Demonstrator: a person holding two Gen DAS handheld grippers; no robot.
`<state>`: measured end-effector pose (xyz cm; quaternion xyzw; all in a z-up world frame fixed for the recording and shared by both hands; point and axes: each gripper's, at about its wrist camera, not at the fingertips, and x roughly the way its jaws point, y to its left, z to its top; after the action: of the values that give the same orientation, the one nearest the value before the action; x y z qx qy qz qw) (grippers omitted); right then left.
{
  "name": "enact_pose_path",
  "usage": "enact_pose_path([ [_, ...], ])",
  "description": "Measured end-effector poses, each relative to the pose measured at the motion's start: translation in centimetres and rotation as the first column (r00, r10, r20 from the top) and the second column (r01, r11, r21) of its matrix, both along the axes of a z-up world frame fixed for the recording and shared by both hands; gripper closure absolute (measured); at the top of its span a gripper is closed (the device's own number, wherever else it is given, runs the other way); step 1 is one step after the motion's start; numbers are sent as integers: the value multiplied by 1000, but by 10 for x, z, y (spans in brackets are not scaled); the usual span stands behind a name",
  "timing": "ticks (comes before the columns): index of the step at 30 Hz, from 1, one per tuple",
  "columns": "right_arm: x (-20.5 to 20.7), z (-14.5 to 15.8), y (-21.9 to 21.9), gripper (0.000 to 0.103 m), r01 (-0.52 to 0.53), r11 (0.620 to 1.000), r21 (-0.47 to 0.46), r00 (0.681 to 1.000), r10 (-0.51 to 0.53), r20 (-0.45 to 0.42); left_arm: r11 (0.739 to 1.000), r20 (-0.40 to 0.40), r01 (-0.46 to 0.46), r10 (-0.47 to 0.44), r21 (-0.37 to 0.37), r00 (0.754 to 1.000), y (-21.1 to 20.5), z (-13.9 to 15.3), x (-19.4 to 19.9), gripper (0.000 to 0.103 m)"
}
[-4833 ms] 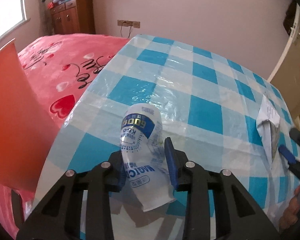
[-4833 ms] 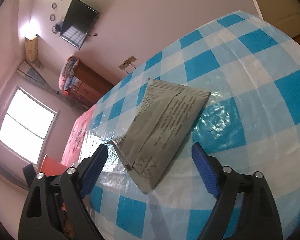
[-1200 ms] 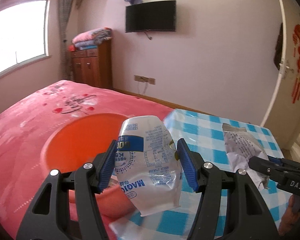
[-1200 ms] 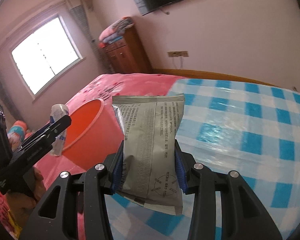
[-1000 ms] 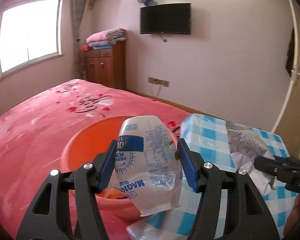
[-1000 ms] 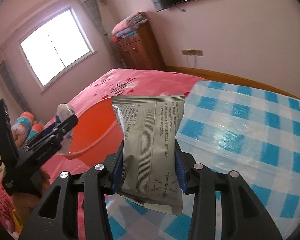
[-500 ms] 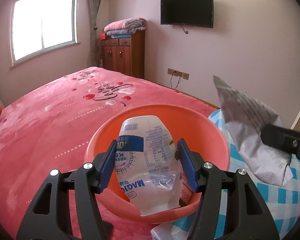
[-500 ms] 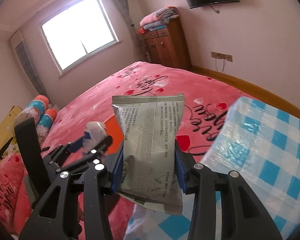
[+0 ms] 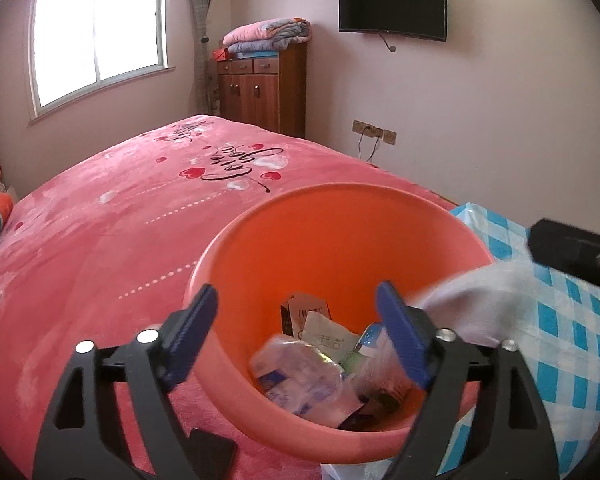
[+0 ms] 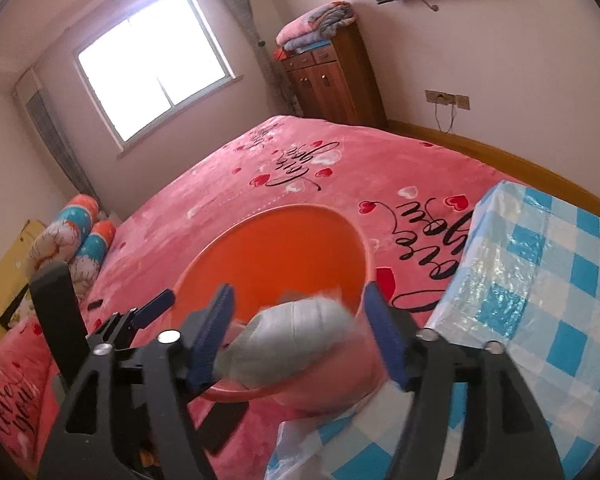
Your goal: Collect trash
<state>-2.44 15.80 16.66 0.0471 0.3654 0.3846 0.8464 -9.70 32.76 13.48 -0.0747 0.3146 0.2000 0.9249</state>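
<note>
So both drops happened pretty much at once here. The left gripper (image 9: 298, 328) had the crumpled clear plastic bottle (image 9: 306, 380) pinched over the orange bucket (image 9: 340, 216) half a second ago, and now its jaws have just been opening and stand wide with nothing between them; the bottle is lying inside the bucket on top of the other wrappers already down there (a white packet and a dark carton, as far as I can tell). Same story on the other side: the right gripper (image 10: 300, 336) was clamped on the grey foil snack bag (image 10: 288, 344), its jaws have just been opening too, and the bag shows up as a blurred grey smear between the blue pads, tipped over and not pressed by either one, right at the near rim of the bucket. From the left wrist view the same bag is a grey blur at the bucket's right rim, under the right gripper's black body. I'd guess it's mid-fall and headed in, but it's close enough to the rim that I can't say for sure it lands inside. The bucket itself sits on the pink bedspread (image 9: 120, 216), just beside the edge of the blue checked tablecloth (image 10: 548, 264). If the bag goes in, both pieces are collected and the hands are free to go after whatever's left.
</note>
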Motion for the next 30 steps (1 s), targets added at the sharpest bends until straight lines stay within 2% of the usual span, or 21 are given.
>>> enact_pose_path([
  [2, -1, 0, -6, 33, 24, 1000, -1, 1000, -24, 6, 1000, -4, 1, -1, 12, 1000, -2, 0, 1, 15],
  [6, -5, 0, -23, 21, 80, 997, -12, 996, -79, 40, 999, -5, 11, -10, 47, 1000, -10, 3, 3, 10],
  [20, -24, -4, -76, 21, 206, 978, -29, 972, -201, 117, 991, 10, 63, -65, 115, 998, -48, 20, -1, 9],
  [23, -28, -5, -88, 13, 236, 971, -33, 965, -230, 129, 989, 13, 78, -81, 123, 997, -58, 23, -2, 9],
  [30, -41, -3, -115, 13, 299, 954, -38, 942, -289, 169, 983, 18, 124, -127, 137, 992, -83, 29, -3, 7],
])
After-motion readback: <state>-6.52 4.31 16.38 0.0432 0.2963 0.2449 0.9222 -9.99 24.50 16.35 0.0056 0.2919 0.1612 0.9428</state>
